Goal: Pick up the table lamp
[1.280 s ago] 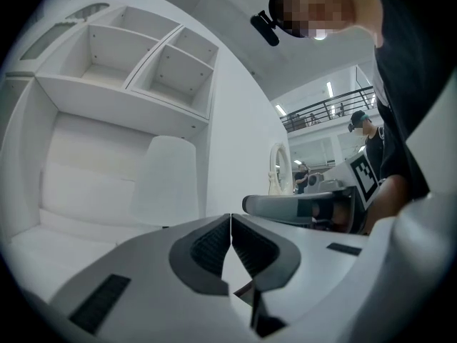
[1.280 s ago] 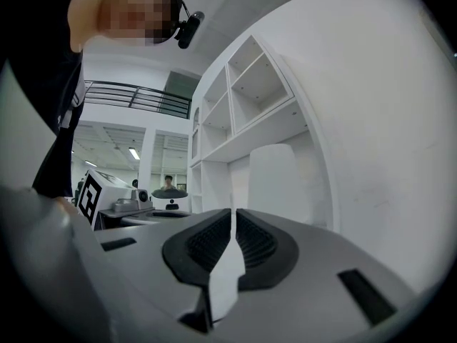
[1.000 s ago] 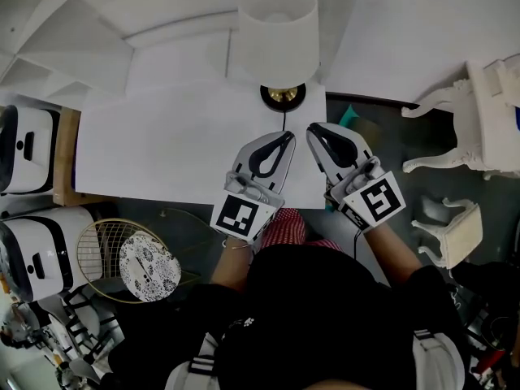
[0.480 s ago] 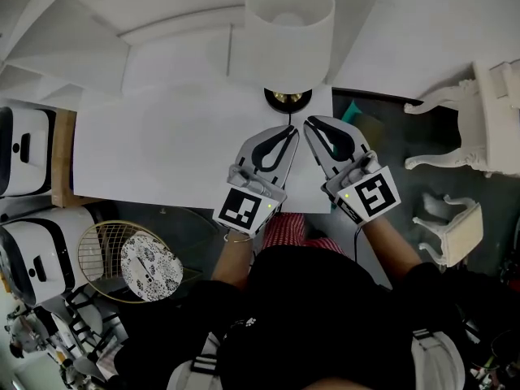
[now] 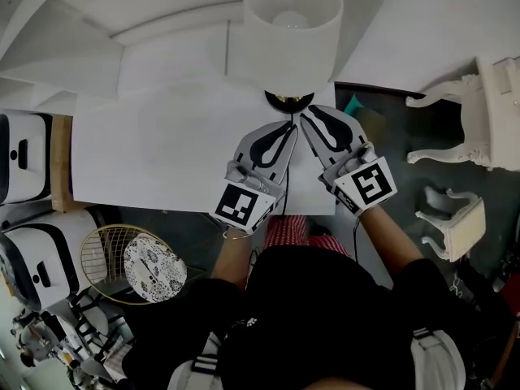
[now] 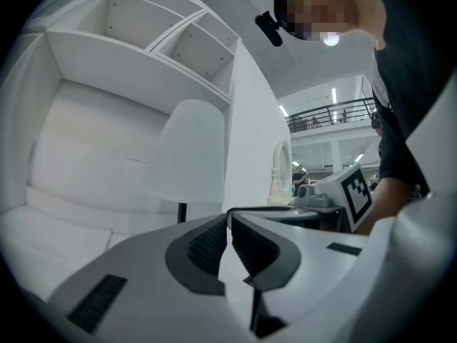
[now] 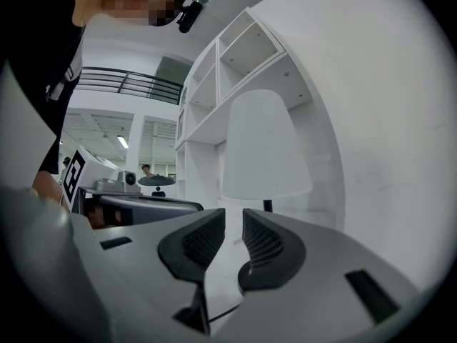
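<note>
Far left, off the table: round gold wire basket [image 5: 101, 254], with a black-and-white patterned plate [image 5: 149, 268] overlapping it. White rectangular tabletop [image 5: 162, 145]. Left gripper [image 5: 289, 127]: jaws pressed together, nothing in them, tips near the lamp base. White-shaded table lamp [image 5: 292, 23] stands at the table's far edge, just ahead of both grippers. Right gripper [image 5: 305, 112]: jaws have just been opening and now show a narrow gap, empty. Thin dark stem [image 7: 268, 206] is ahead of it, not gripped. White carved chair [image 5: 479, 112] far right.

Lamp base [image 5: 286, 100] mostly hidden under shade [image 5: 292, 23], head-view pic.
</note>
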A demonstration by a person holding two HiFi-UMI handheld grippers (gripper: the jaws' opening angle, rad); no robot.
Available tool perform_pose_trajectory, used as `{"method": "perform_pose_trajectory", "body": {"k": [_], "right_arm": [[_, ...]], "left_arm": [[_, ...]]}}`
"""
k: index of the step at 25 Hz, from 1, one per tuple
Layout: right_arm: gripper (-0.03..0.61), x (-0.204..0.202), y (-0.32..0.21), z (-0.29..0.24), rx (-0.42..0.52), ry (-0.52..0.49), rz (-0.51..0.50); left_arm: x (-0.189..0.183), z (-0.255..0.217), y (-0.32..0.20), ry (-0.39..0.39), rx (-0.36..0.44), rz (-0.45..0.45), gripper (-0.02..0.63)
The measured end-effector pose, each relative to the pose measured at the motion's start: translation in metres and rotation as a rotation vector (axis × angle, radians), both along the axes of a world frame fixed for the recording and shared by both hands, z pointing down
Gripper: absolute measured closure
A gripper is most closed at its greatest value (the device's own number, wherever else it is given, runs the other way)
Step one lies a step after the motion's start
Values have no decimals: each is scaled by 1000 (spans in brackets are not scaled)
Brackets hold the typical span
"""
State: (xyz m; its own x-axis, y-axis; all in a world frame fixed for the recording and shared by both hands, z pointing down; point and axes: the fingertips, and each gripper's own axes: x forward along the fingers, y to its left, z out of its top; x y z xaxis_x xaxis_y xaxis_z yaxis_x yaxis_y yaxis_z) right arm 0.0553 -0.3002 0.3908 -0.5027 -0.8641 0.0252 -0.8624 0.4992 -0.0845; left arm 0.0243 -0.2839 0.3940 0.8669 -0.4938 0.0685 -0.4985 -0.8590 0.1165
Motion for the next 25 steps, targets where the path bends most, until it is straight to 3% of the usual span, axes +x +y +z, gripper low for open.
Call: {"method": "perform_pose_trajectory", "body": {"k": [10,15,25], "right_arm": [[500,0,-22,19,-16,-1,27],[497,4,-33,26,-17,3,45],[482,1,-56,41,-29,12,68]], "left_arm": [[-5,10,-10,-3,-12,-6,600],[-11,8,-18,48,-41,-29,600],[-21,11,-24,29,-39,-32,600]]}}
